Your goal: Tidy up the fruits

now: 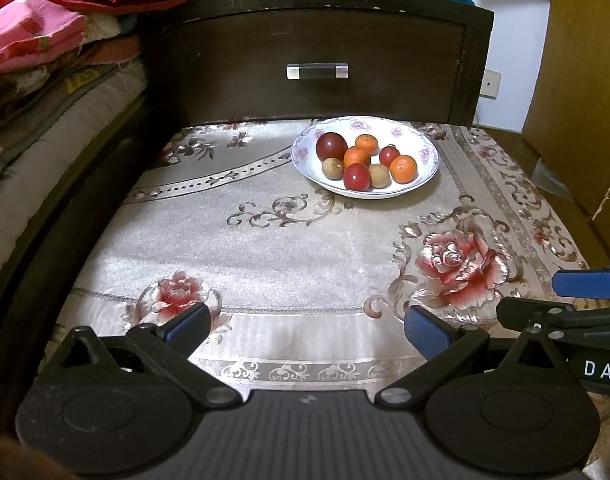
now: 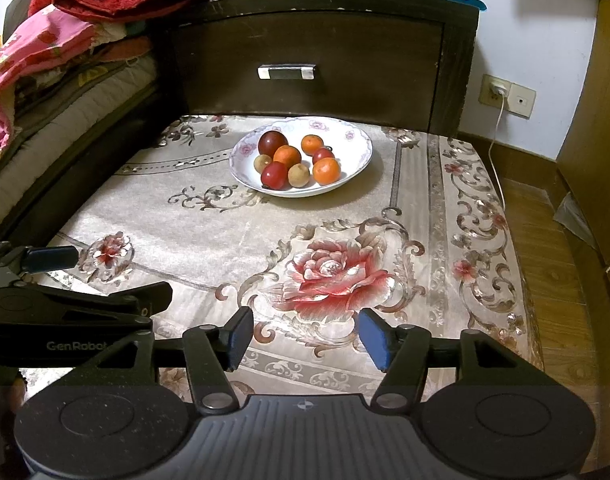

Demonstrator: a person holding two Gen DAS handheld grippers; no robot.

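**Fruit bowl waits at the far edge, both grippers hang back**

A pale floral cloth (image 2: pixel 233 240) covers the tabletop, a big red rose woven near the front, scrollwork along the borders. At the far side sits the white bowl (image 1: pixel 429 160), just in front of a dark wooden drawer (image 1: pixel 325 40) with a metal handle (image 2: pixel 287 72). In the bowl: one dark red fruit (image 1: pixel 331 145), small red ones, oranges (image 1: pixel 403 169) and two tan-brown fruits, all packed close. The left gripper (image 1: pixel 307 326) hovers low over the near edge, jaws spread wide and empty. The right gripper (image 2: pixel 305 338) does the same alongside, jaws released, nothing between them. Folded bedding (image 2: pixel 57 60) piles up on the left, red cloth on top. A wall socket (image 2: pixel 501 92) with a white cable sits on the right, above the wood floor
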